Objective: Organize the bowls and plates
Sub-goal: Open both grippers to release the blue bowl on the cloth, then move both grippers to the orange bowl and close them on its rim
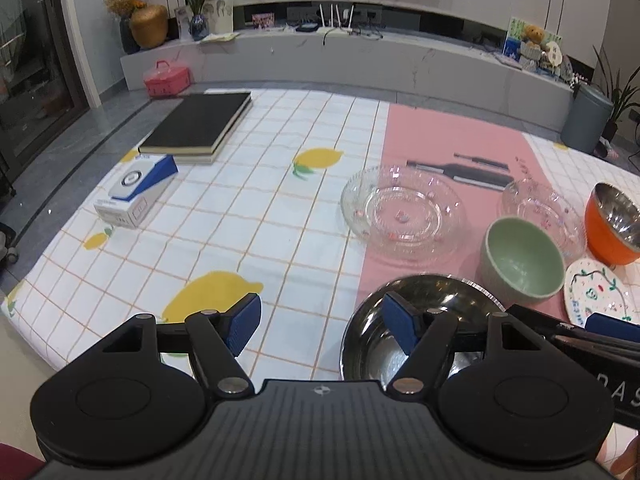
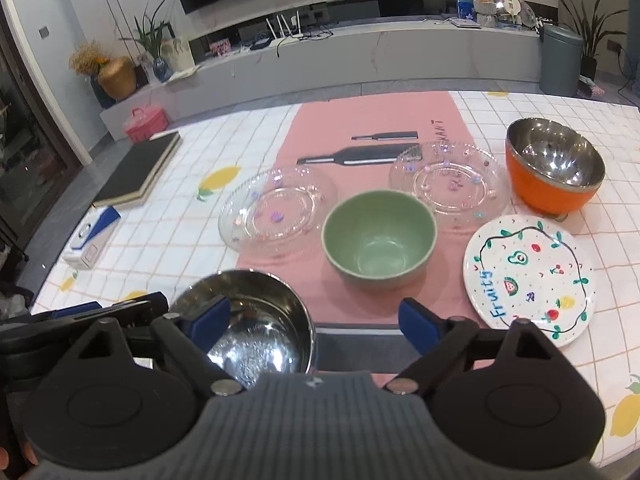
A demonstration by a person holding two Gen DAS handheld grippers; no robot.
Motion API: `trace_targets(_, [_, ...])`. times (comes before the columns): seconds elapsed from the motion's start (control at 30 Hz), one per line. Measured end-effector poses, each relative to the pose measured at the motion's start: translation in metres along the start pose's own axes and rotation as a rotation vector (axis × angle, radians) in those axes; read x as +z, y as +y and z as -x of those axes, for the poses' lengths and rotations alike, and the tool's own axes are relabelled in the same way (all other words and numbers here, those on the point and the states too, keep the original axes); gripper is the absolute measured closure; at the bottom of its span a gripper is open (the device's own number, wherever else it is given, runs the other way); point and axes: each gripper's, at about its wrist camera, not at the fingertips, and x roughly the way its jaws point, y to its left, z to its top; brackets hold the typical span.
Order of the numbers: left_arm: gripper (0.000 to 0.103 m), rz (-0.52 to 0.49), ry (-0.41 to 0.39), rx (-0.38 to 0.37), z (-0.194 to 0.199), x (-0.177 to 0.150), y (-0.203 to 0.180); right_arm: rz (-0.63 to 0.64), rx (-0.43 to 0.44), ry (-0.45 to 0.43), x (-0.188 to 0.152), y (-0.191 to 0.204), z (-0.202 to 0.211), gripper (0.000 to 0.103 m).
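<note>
Left wrist view: left claw spread wide, nothing between the pads, right pad hanging over the steel bowl at the near edge of the bench. Beyond it, green bowl, two glass plates on the pink mat, orange bowl at far right, painted plate only partly in frame. Likely trouble: a pad closing on the thin, slick steel rim could slip or tip the bowl, which sits near the bench edge. Right claw's blue pad pokes in from the right, so a clash between the two tools seems possible. Books and a boxed gadget at the far left show clearly here.

Right wrist view: right claw also spread, holding nothing, left pad above the steel bowl. Whole painted plate readable here, just beside the green bowl; orange bowl fully visible next to a glass plate. Clear glass hard to judge by its rim; a careless reach could knock plate against bowl.
</note>
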Motion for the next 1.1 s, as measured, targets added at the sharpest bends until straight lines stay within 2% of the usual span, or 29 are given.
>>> trace_targets(0.13, [0.021, -0.010, -0.026, -0.009, 0.009, 0.007, -0.005, -0.004, 0.007, -0.029, 0.007, -0.005, 0.009, 0.009])
trace_targets(0.3, [0.021, 0.005, -0.014, -0.053, 0.022, 0.014, -0.017, -0.016, 0.006, -0.072, 0.021, -0.015, 0.028, 0.009])
trace_targets(0.47, [0.021, -0.036, -0.086, -0.044, 0.047, 0.027, -0.042, 0.006, -0.003, -0.140, 0.037, -0.031, 0.057, 0.009])
trace_targets(0.6, [0.020, -0.084, -0.107, -0.093, 0.058, 0.037, -0.071, 0.033, -0.116, -0.255, 0.049, -0.046, 0.081, 0.009])
trace_targets(0.67, [0.019, -0.127, -0.124, -0.112, 0.061, 0.039, -0.089, 0.038, -0.136, -0.285, 0.054, -0.057, 0.091, 0.009])
trace_targets(0.77, [0.018, -0.176, -0.143, -0.147, 0.064, 0.040, -0.119, 0.017, -0.147, -0.298, 0.061, -0.075, 0.098, 0.009])
trace_targets(0.97, [0.018, -0.267, -0.147, -0.170, 0.056, 0.042, -0.179, 0.022, -0.203, -0.286, 0.093, -0.103, 0.101, 0.009])
trace_targets(1.1, [0.018, -0.263, -0.128, -0.206, 0.043, 0.048, -0.205, -0.008, -0.176, -0.270, 0.114, -0.125, 0.102, 0.009])
